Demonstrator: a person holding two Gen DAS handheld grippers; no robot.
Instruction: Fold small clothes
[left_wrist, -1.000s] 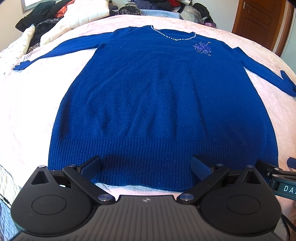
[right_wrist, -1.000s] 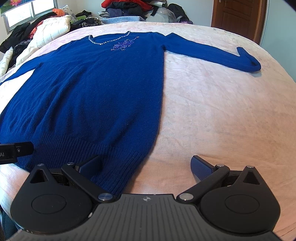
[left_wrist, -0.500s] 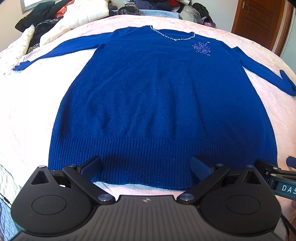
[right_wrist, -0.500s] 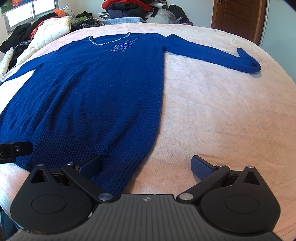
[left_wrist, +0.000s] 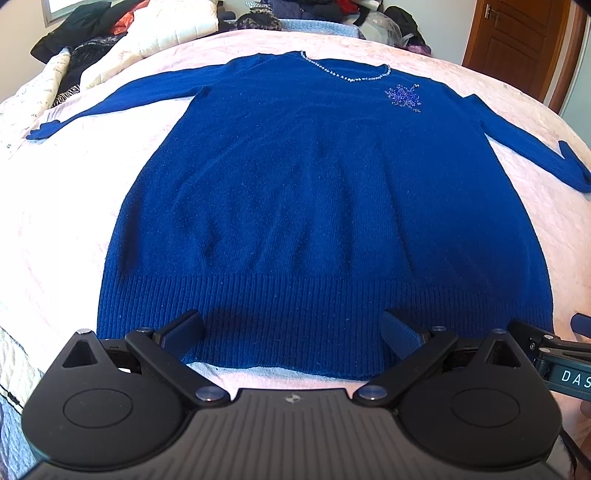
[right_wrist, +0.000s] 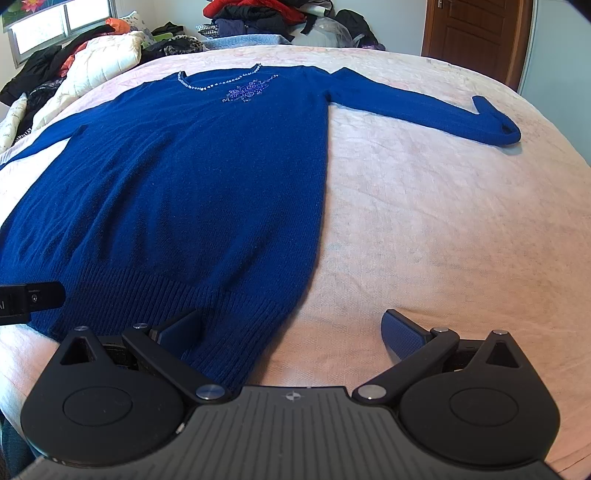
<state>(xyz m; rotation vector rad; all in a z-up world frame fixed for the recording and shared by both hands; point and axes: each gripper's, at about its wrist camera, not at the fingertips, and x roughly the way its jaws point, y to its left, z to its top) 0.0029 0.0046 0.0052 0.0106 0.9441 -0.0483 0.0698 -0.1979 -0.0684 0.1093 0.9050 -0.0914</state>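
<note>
Left wrist view: both grippers, left gripper (left_wrist: 291, 332) and right gripper (right_wrist: 291, 332), gape wide over the flat blue sweater (left_wrist: 314, 192).

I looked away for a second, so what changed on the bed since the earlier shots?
Almost nothing. The left gripper has crept slightly towards the sweater, whose hem sits a little lower in its view. Nothing was grasped or released; the right gripper stays open at the hem corner, sleeves still spread.

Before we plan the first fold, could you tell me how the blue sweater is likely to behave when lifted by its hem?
The sweater looks like soft knit lying flat with shallow ripples, so it will probably droop. The spread sleeves would likely trail behind. Its ribbed hem seems thick enough to pinch.
</note>
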